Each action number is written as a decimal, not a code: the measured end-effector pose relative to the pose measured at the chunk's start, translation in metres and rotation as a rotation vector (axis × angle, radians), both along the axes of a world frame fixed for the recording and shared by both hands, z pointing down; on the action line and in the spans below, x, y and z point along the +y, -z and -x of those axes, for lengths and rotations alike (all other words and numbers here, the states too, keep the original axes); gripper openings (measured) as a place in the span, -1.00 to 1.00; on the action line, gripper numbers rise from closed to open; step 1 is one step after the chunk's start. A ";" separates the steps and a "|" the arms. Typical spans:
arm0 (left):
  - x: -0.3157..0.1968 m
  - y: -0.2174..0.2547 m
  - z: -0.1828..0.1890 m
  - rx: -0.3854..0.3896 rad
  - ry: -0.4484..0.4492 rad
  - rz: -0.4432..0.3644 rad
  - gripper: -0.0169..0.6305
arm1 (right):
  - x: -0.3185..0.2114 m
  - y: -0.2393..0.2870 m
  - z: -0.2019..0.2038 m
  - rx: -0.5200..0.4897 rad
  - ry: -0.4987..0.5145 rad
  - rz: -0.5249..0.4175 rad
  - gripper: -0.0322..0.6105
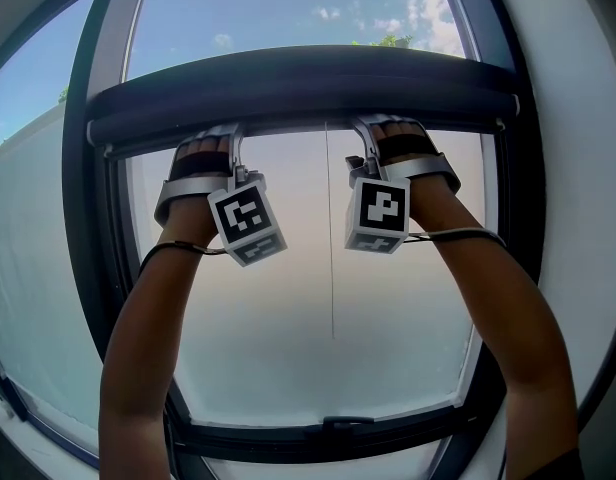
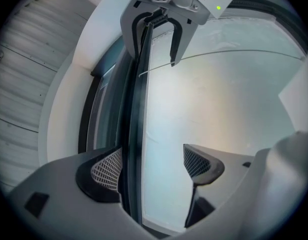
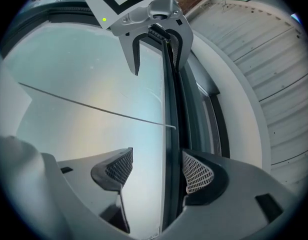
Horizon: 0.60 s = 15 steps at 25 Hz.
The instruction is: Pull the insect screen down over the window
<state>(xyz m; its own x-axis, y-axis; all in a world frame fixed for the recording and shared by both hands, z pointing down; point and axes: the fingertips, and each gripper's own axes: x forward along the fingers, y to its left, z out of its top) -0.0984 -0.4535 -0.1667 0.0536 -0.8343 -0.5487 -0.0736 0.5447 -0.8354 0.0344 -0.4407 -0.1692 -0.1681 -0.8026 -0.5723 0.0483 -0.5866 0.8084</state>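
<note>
The insect screen's dark pull bar (image 1: 308, 93) spans the window high up, with blue sky above it and hazy pale pane below. Both grippers reach up to its lower edge. My left gripper (image 1: 223, 133) is open; in the left gripper view the bar (image 2: 136, 114) runs between its jaws (image 2: 151, 166), close beside the left pad and apart from the right one. My right gripper (image 1: 373, 128) is open too, with the bar (image 3: 173, 109) between its jaws (image 3: 156, 171), near the right pad. A thin pull cord (image 1: 330, 248) hangs from the bar's middle.
The dark window frame (image 1: 88, 248) encloses the pane, with a handle (image 1: 343, 425) on its bottom rail. White wall (image 1: 578, 168) flanks the frame on the right. Each gripper view shows the other gripper farther along the bar (image 2: 159, 34) (image 3: 156, 39).
</note>
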 end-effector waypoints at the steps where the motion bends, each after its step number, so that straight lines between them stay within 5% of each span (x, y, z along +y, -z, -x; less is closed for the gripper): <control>1: -0.002 0.000 0.000 0.001 0.000 0.005 0.18 | -0.002 0.001 -0.001 0.000 -0.008 0.004 0.00; 15: -0.022 0.008 -0.003 0.008 0.011 0.060 0.18 | -0.021 0.010 -0.011 0.031 -0.106 0.064 0.00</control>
